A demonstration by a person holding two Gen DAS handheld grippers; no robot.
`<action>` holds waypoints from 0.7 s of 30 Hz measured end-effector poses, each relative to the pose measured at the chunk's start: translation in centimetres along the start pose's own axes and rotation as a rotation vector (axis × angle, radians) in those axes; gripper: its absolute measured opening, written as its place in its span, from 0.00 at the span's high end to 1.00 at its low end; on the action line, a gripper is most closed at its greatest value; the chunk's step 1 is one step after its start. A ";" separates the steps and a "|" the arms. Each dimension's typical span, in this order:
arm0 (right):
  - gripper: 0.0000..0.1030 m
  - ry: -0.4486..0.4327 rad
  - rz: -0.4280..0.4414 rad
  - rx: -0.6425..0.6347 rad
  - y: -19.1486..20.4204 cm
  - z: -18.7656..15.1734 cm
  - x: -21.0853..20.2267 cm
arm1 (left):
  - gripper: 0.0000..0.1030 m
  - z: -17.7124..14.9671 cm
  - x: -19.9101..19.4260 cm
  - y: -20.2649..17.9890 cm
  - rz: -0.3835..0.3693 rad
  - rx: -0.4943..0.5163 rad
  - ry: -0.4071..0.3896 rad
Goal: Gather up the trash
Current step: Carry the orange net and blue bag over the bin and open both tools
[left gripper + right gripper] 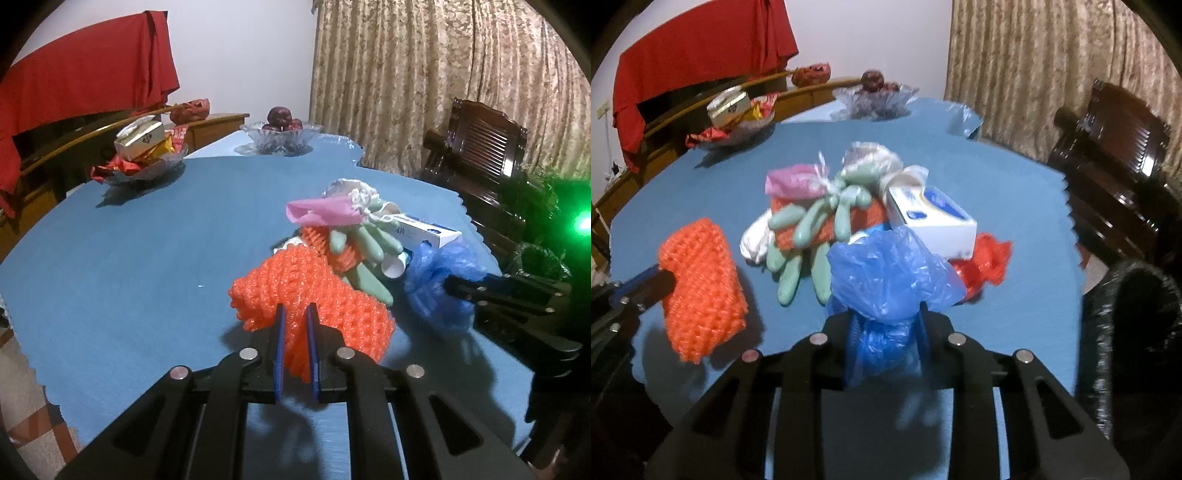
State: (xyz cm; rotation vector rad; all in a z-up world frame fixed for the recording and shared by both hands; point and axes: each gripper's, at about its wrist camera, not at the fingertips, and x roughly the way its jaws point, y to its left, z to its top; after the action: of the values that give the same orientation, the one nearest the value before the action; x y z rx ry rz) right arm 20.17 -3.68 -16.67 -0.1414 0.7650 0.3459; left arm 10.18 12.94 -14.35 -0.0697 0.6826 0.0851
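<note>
My left gripper (295, 314) is shut on an orange foam fruit net (310, 299) and holds it above the blue tablecloth; the net also shows in the right wrist view (701, 288). My right gripper (884, 314) is shut on a crumpled blue plastic bag (886, 273), which also shows in the left wrist view (439, 280). Behind them lies a trash pile: a green rubber glove (809, 236), a pink bag (792, 182), a white and blue box (934, 218), a red net (986, 262) and a white bag (757, 240).
A glass dish of snack packets (144, 155) and a glass bowl of dark fruit (280, 133) stand at the table's far side. A dark wooden chair (480, 147) is on the right. A black bin bag (1130, 325) sits at the right edge.
</note>
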 end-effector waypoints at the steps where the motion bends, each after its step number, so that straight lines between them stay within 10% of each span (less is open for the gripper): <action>1: 0.75 -0.010 -0.002 0.005 -0.1 0.2 -0.8 | 0.89 0.1 -0.2 -0.1 -0.001 0.001 -0.003; 21: 0.75 -0.132 -0.087 0.119 -7.4 0.6 -11.4 | 0.89 4.6 -4.3 -8.1 -0.126 0.091 -0.087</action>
State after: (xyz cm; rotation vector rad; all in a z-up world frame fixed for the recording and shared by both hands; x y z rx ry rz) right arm 15.60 -13.39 -8.27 -0.0393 0.6452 0.2241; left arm 10.56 5.10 -7.75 -0.0216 0.5928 -0.0636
